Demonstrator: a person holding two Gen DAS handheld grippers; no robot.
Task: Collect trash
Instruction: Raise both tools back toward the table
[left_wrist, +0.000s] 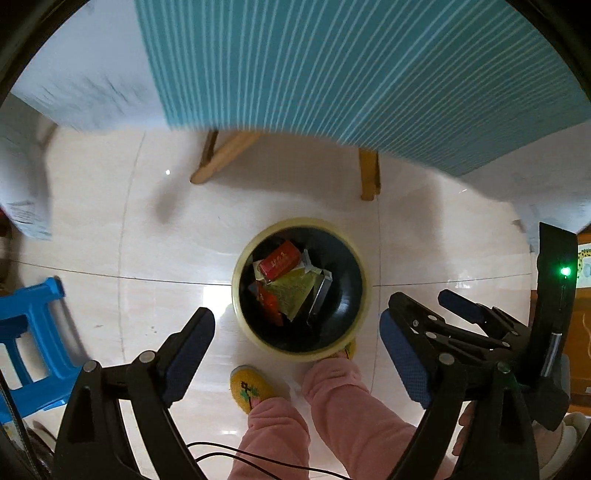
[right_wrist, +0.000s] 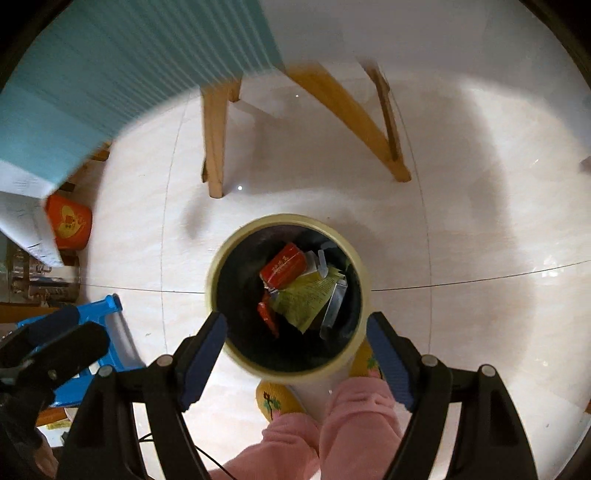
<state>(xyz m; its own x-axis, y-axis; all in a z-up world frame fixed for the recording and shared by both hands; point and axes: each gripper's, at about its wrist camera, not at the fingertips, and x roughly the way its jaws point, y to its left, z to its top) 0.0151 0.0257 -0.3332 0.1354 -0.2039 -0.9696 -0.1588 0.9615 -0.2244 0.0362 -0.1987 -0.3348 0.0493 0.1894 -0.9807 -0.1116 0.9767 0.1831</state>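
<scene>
Both tongs, left tongs and right tongs, gaped empty; the trash bin of wrappers lay at twelve o'clock below them.

Both tools held wide apart, pointing steeply downward.
The left tool and the right tool each had blue-padded fingers spread with nothing between them; the right tool lay just beside the left. Pink-trousered legs and yellow slippers stood below.
</scene>
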